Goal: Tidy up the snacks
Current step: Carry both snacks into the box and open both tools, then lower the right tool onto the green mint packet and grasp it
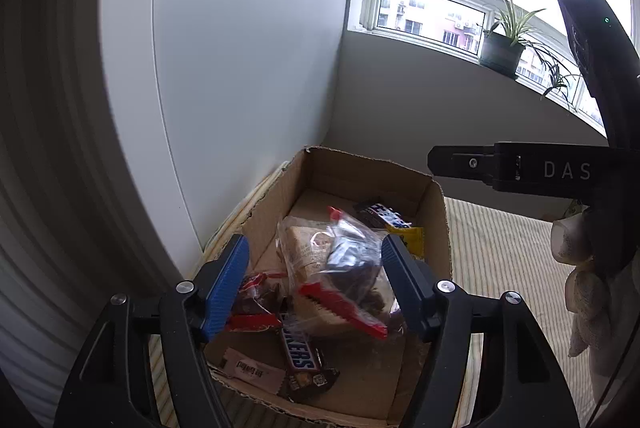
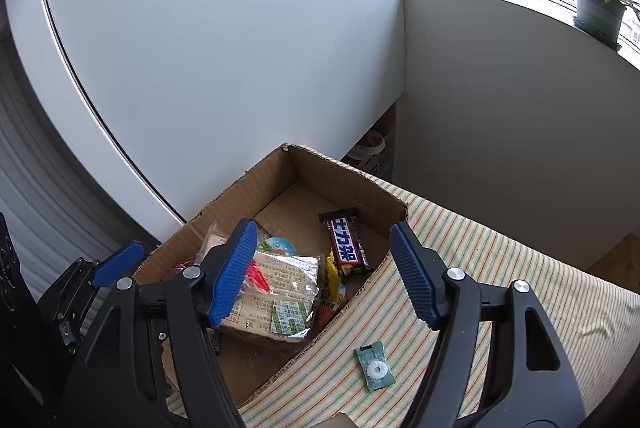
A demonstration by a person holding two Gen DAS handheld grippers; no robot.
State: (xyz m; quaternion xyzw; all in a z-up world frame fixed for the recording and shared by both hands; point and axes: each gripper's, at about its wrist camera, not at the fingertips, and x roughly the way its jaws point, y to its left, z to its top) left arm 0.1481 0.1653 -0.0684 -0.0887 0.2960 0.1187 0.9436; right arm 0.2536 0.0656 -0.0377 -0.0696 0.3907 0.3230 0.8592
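Observation:
An open cardboard box (image 1: 438, 228) holds several wrapped snacks. My left gripper (image 1: 316, 280) hangs over it, open. A clear bag with red edges (image 1: 340, 268) sits between its blue pads on top of the pile, and neither pad presses on it. Below lie a Snickers bar (image 1: 298, 344) and a beige packet (image 1: 252, 372). My right gripper (image 2: 324, 268) is open and empty over the box's near right wall (image 2: 360, 300). Beneath it are a clear-wrapped cracker pack (image 2: 276, 292) and a brown chocolate bar (image 2: 346, 240). A green candy (image 2: 374, 366) lies outside the box on the cloth.
The box stands on a striped cloth (image 2: 500, 268) against a white cabinet panel (image 2: 224, 47). A potted plant (image 1: 502, 45) sits on the window sill. A gloved hand (image 1: 588, 292) holds the right gripper's body beside the box. A basket (image 2: 372, 147) stands behind the box.

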